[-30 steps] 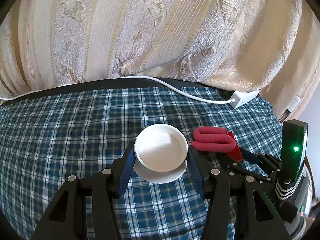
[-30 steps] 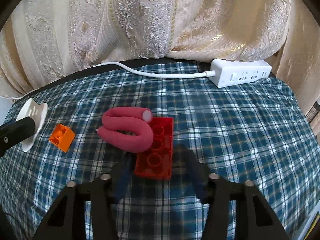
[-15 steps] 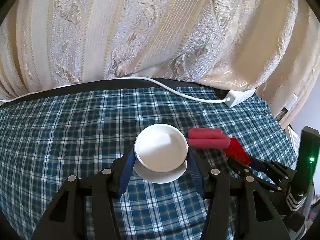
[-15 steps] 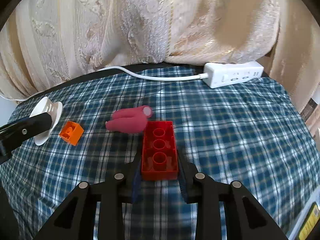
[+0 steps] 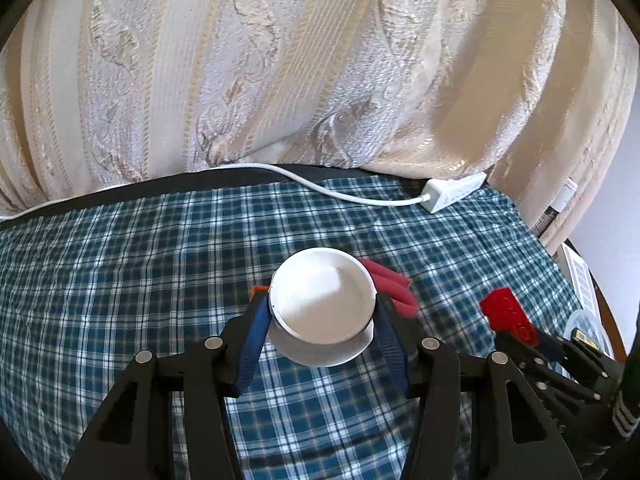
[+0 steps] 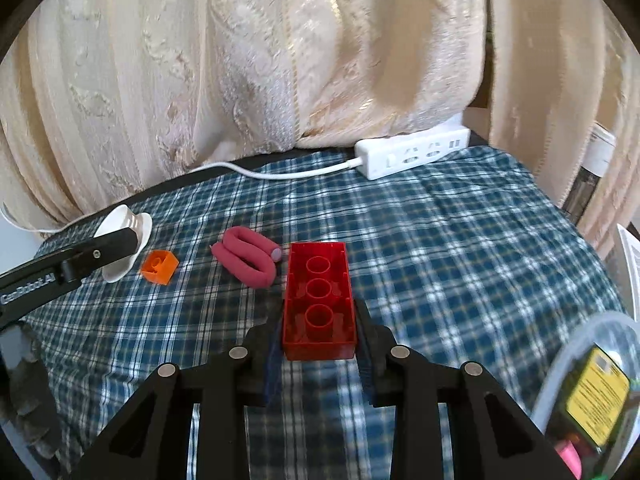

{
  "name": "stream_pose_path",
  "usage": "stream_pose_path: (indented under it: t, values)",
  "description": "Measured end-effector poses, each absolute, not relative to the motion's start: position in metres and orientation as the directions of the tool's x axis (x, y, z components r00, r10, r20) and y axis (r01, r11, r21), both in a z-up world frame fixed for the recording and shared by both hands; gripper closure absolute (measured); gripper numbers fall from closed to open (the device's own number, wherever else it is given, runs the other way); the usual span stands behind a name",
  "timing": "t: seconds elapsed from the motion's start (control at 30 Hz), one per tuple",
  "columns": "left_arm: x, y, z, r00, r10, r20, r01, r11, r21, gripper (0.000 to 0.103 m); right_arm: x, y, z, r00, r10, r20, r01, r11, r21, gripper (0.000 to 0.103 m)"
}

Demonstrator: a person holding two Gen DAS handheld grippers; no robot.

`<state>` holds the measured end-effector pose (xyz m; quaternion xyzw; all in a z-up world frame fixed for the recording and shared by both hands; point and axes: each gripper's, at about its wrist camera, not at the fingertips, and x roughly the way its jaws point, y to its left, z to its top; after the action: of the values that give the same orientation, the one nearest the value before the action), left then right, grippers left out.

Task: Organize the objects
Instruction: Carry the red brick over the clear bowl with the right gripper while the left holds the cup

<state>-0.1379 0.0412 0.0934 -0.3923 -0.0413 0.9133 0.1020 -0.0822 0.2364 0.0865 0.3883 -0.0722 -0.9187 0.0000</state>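
My left gripper point(image 5: 320, 320) is shut on a white round cup-like piece point(image 5: 322, 300) and holds it above the plaid cloth point(image 5: 120, 280). My right gripper point(image 6: 318, 320) is shut on a red translucent brick point(image 6: 318, 300) with three round holes, lifted off the cloth. The brick also shows at the right of the left wrist view point(image 5: 508, 314). A folded pink foam roller point(image 6: 248, 258) lies on the cloth just left of the brick. A small orange brick point(image 6: 159, 266) lies further left, next to the white piece point(image 6: 128, 232) in the left gripper.
A white power strip point(image 6: 412, 152) with its cable lies at the cloth's back edge under a cream curtain point(image 6: 280, 60). A clear plastic container point(image 6: 592, 392) with a yellow-labelled item stands at the lower right. The table edge drops off at the right.
My right gripper has closed on the red brick and lifted it back and to the right, off the pink roller. The left gripper still holds the white piece.
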Motion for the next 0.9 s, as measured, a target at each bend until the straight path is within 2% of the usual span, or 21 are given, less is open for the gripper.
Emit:
stream_pose_path:
  t: [0.27,0.53,0.9]
  values:
    - [-0.130,0.055,0.098,-0.672,0.243,-0.700,-0.196,-0.969,-0.148,0.049,-0.043,0.275,0.104,-0.729,0.009,-0.685,-0.149,-0.978,0.145,0.070]
    - [-0.122,0.066,0.100,-0.666,0.268,-0.696,-0.232,-0.961,-0.147,0.049,0.003,0.328,0.116,-0.739,0.132,-0.661,-0.302,-0.942,0.149,0.070]
    - [-0.113,0.076,0.106,-0.668,0.292,-0.685,-0.268,-0.952,-0.145,0.049,0.050,0.394,0.111,-0.684,0.286,-0.671,-0.513,-0.842,0.164,0.070]
